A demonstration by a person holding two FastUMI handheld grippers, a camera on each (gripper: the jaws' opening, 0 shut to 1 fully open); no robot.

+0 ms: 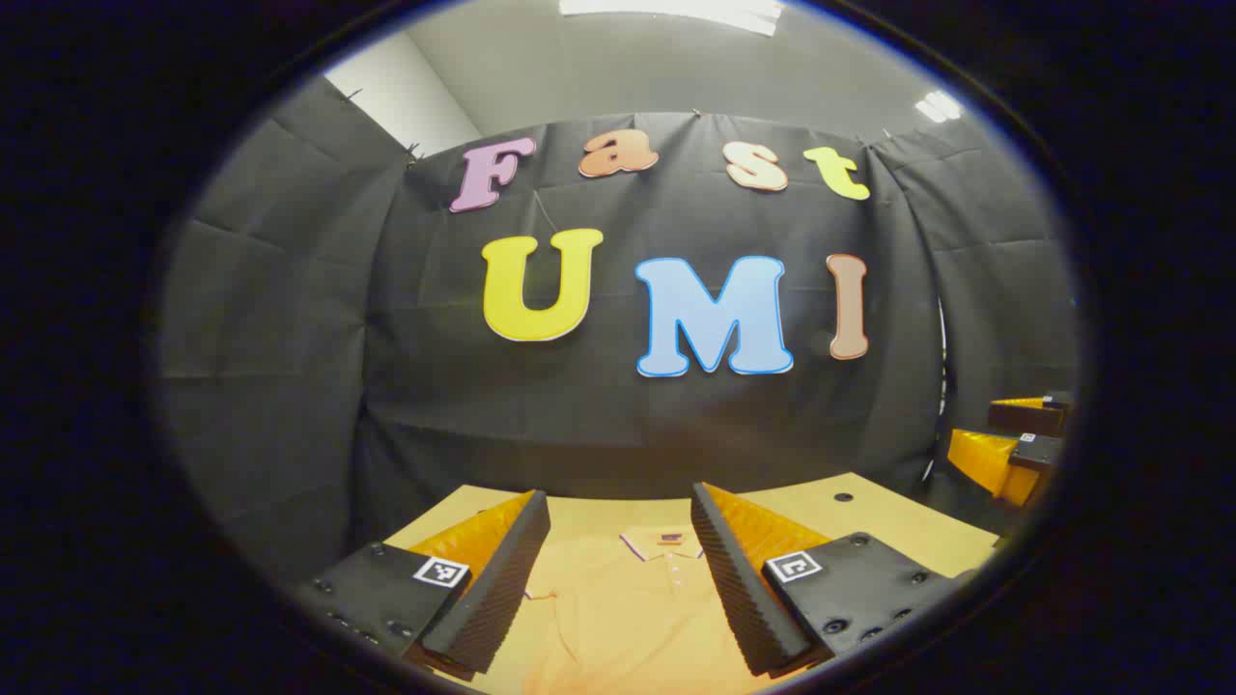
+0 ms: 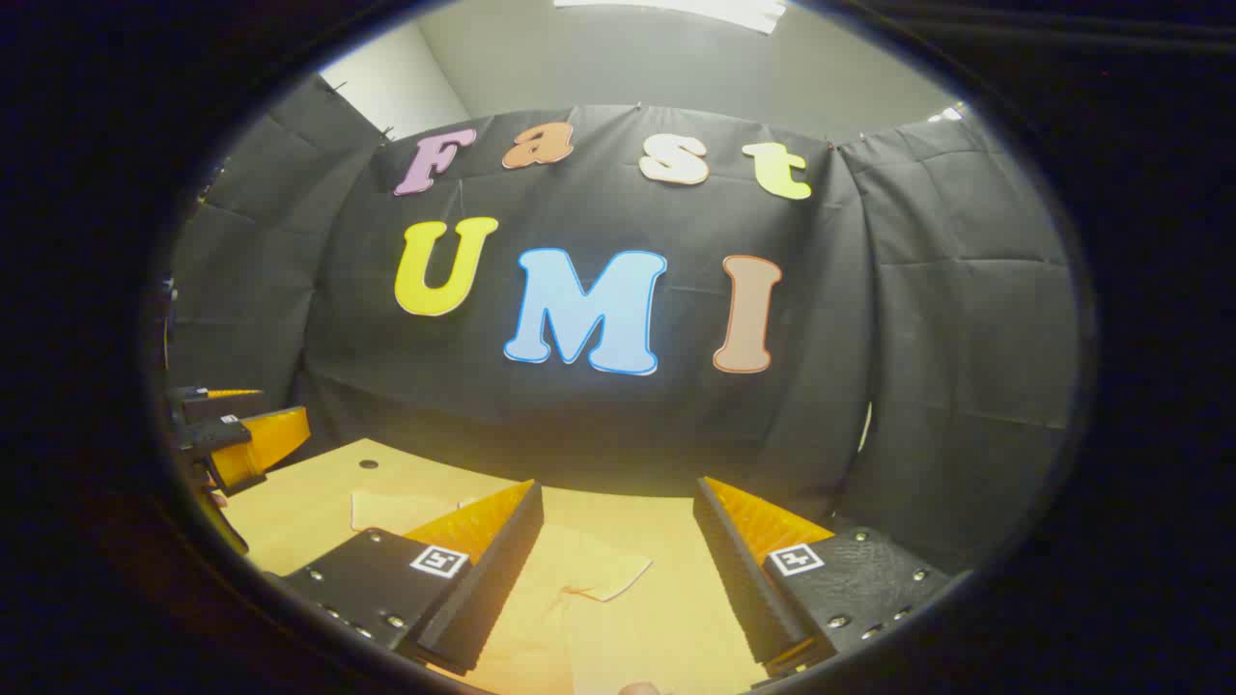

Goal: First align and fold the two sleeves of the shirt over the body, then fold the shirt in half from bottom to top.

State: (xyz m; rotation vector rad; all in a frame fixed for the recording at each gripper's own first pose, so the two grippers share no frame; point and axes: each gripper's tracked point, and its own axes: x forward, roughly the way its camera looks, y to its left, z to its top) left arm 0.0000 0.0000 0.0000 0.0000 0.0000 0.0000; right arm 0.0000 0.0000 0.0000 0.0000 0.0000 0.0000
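With both the left gripper [image 1: 618,579] and right gripper [image 2: 618,579] released above the shirt [image 1: 618,618], lower the right onto the sleeve [image 2: 603,569] at 12 o'clock and pinch its edge squarely.

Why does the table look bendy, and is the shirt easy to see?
Left gripper view: the fisheye lens curves the table; the shirt, nearly the table's colour, blends in. Right gripper view: same bending, and the sleeve shows mainly by its edge.

Orange shirt [image 1: 618,608] with a white-edged collar [image 1: 661,541], light wood-coloured table [image 1: 869,512], black cloth wall [image 1: 290,338], grey ceiling [image 1: 628,68]
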